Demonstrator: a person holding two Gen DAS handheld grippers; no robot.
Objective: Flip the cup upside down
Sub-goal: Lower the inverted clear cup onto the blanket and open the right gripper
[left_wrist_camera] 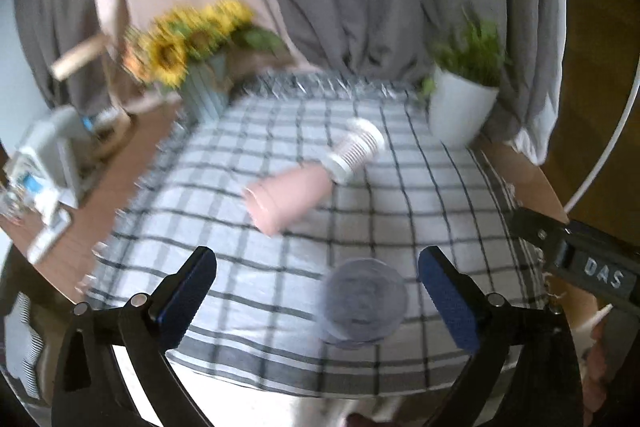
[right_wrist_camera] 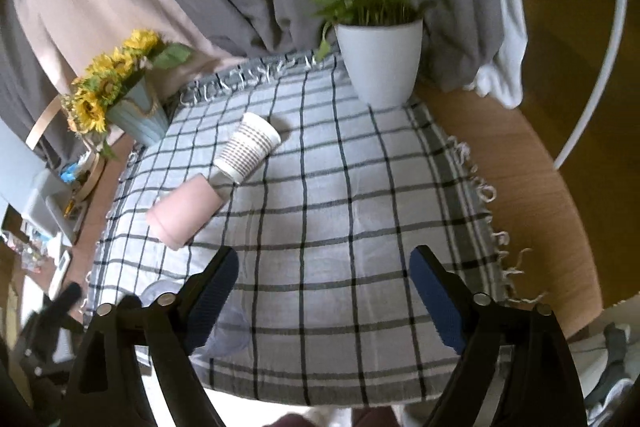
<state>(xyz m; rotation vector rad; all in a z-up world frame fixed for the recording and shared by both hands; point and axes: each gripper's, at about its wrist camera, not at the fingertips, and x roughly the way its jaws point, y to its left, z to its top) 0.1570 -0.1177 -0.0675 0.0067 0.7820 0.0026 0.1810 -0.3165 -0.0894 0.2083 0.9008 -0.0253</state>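
Your left tongs [left_wrist_camera: 316, 291] and right tongs [right_wrist_camera: 324, 291] are both released; "DAS" is written on the black bar [left_wrist_camera: 592, 267] at right, near the clear cup [left_wrist_camera: 362, 301].

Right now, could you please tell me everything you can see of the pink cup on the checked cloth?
The pink cup is plain, matte and opaque, perhaps plastic or paper, with a thin lip at its wider end. It lies on its side on the checked cloth, that wider end toward the cloth's left edge. Its narrower end meets or slips into the white striped cup, also lying down. Neither gripper touches it.
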